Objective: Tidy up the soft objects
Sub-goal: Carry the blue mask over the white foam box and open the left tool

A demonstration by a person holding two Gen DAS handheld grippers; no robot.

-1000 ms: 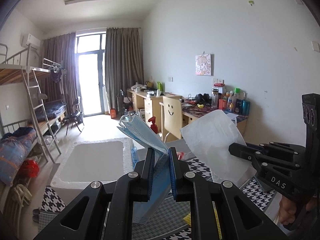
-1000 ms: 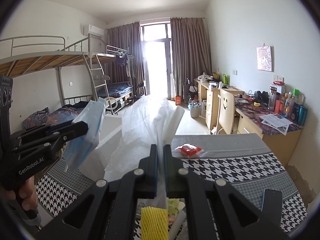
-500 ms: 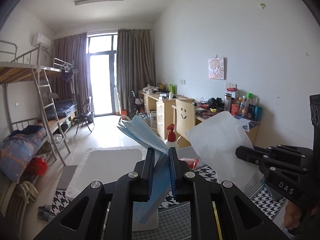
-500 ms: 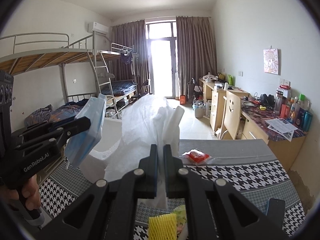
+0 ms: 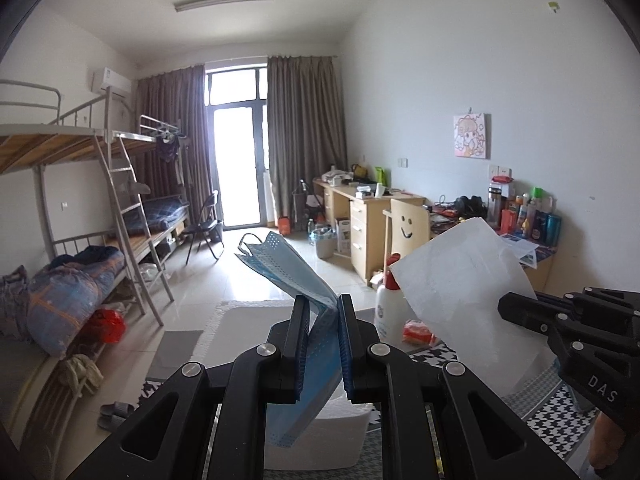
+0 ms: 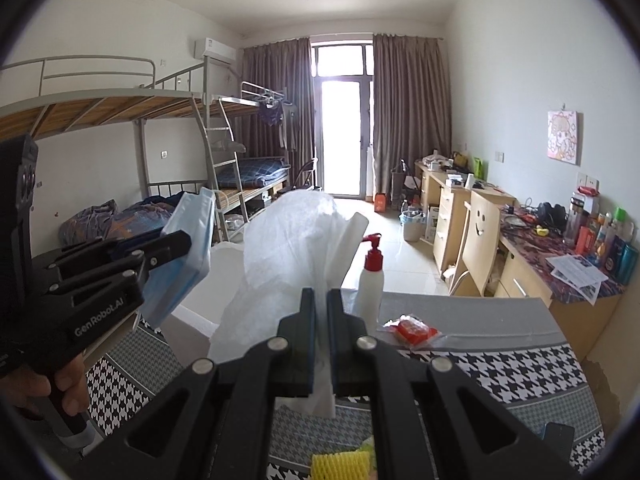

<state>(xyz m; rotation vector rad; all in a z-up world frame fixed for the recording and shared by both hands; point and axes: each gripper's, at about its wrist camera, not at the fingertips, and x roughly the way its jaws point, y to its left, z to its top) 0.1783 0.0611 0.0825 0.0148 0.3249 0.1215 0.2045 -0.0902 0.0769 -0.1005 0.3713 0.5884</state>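
Ideally, with the left gripper (image 5: 322,340) clenched on the blue face mask (image 5: 288,268) and the right gripper (image 6: 320,340) clenched on the white foam sheet (image 6: 292,240), both lifted above the desk (image 6: 500,364), keep each squeeze firm and carry them apart to avoid tangling.

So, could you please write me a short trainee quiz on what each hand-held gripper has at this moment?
1. What does the left hand-held gripper grip?
2. True or false: the right hand-held gripper stands open with nothing in it.
3. What stands on the table by the white sheet: A a mug, B a pump bottle, C a lamp?

Key
1. A blue mask.
2. False: it is shut on the white sheet.
3. B.
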